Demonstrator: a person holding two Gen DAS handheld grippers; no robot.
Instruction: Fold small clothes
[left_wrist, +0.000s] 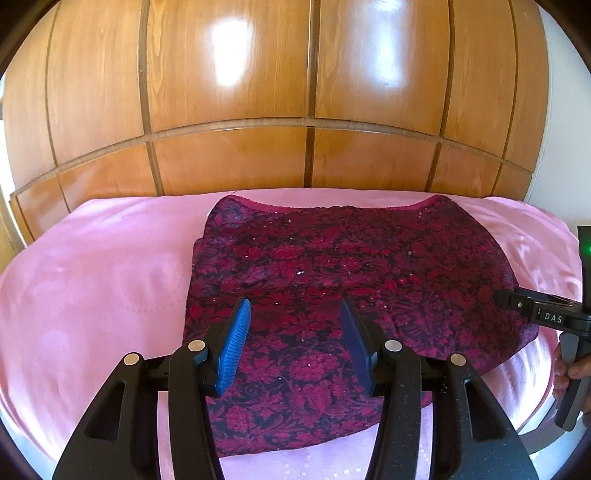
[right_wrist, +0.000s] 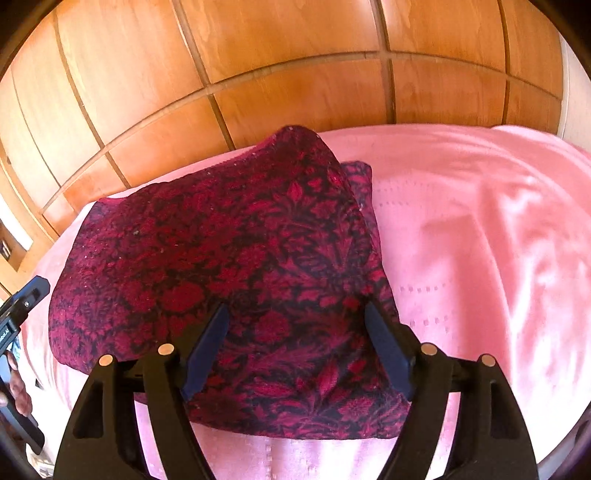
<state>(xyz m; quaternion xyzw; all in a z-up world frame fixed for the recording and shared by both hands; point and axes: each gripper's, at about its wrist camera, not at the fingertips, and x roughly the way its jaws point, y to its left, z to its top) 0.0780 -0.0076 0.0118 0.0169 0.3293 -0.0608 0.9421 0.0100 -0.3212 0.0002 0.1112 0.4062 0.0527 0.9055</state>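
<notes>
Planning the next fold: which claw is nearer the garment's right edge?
Right: the right claw hovers by that edge of the garment; left claw hovers over its left half.

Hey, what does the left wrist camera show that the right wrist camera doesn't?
Only the left wrist view shows the bright blue ribbed pad on the left tongs, and the garment's scalloped hem. Only the right wrist view shows a second layer peeking out at the garment's far right corner. Both show the red floral garment, the pink sheet and wooden panels.

A dark red floral garment (left_wrist: 332, 266) (folded, scalloped hem at the far edge) lies flat on the pink bed (left_wrist: 92, 277).
</notes>
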